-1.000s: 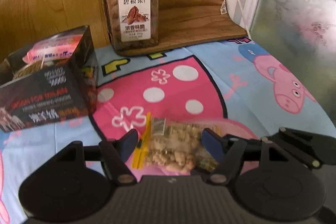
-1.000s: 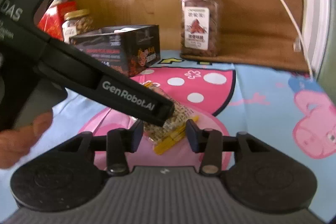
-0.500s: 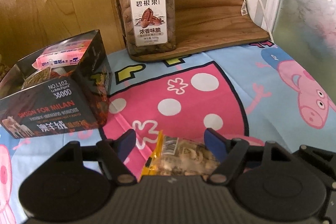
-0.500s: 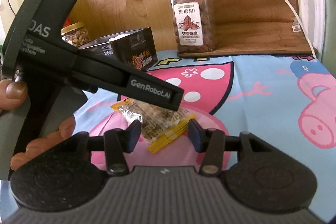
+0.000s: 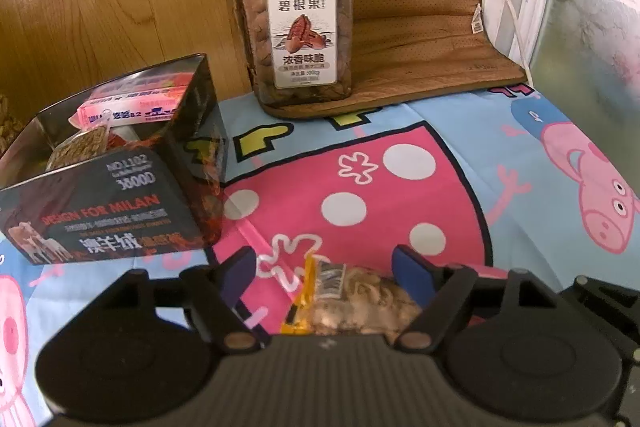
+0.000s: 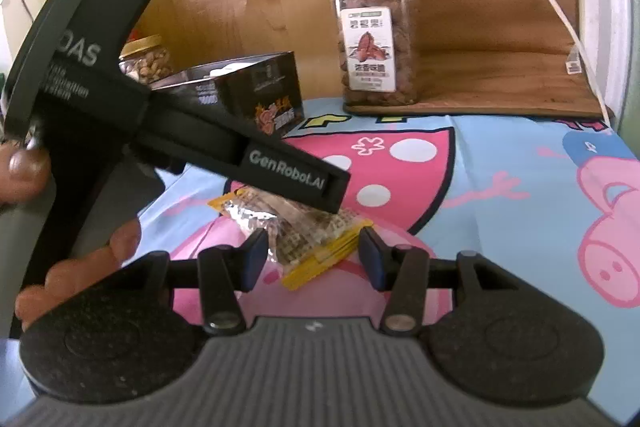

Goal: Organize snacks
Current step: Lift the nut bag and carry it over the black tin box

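Snack packet: clear, yellow-edged, nut-filled, lying flat on cartoon cloth.

Both views bright, daylight from the frosted window at right. Strong fisheye bending, dark corners. Soft overall; snack packet blurred up close. Right-wrist jar label smeared, glare on foil.

Near my side of the black box, a clear snack packet with yellow edges lies flat. The open-topped box holds a pink packet. Beyond the box, a gold-lidded nut jar stands upright.
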`<state>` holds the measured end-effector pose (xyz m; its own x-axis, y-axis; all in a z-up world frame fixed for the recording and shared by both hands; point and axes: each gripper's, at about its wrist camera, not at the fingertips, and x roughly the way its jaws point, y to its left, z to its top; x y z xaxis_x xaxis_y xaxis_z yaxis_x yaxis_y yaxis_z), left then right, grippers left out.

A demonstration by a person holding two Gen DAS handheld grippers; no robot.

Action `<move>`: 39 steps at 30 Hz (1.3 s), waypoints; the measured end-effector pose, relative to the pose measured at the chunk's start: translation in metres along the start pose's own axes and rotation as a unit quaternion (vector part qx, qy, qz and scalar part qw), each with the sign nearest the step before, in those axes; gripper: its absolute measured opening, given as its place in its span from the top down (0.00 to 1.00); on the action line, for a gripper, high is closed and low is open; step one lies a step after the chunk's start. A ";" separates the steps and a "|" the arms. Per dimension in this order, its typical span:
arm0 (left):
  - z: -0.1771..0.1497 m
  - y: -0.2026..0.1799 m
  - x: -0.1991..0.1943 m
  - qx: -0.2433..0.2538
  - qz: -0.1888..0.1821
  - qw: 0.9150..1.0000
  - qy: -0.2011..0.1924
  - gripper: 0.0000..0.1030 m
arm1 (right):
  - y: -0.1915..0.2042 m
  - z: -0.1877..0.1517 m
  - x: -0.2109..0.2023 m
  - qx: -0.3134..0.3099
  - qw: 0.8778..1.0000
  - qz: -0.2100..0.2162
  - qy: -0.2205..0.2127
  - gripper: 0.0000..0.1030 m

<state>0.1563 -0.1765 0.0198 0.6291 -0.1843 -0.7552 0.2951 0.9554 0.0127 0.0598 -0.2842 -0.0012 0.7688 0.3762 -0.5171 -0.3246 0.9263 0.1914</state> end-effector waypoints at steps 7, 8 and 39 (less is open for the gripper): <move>0.000 0.029 -0.020 -0.024 -0.061 0.998 -0.010 0.25 | 0.001 -0.001 0.000 0.002 1.000 0.001 0.001 0.48; 0.000 0.031 -0.021 -0.026 -0.071 0.997 -0.008 0.24 | 0.002 0.000 0.001 0.000 1.000 0.000 0.001 0.48; 0.025 0.046 -0.066 -0.021 -0.095 0.994 -0.039 0.60 | 0.016 0.045 -0.001 0.015 0.999 0.033 -0.023 0.74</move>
<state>0.1462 -0.1261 0.0869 0.6193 -0.3783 -0.6880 0.3848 0.9100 -0.1540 0.0787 -0.2684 0.0401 0.7714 0.4358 -0.4638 -0.3591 0.8997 0.2481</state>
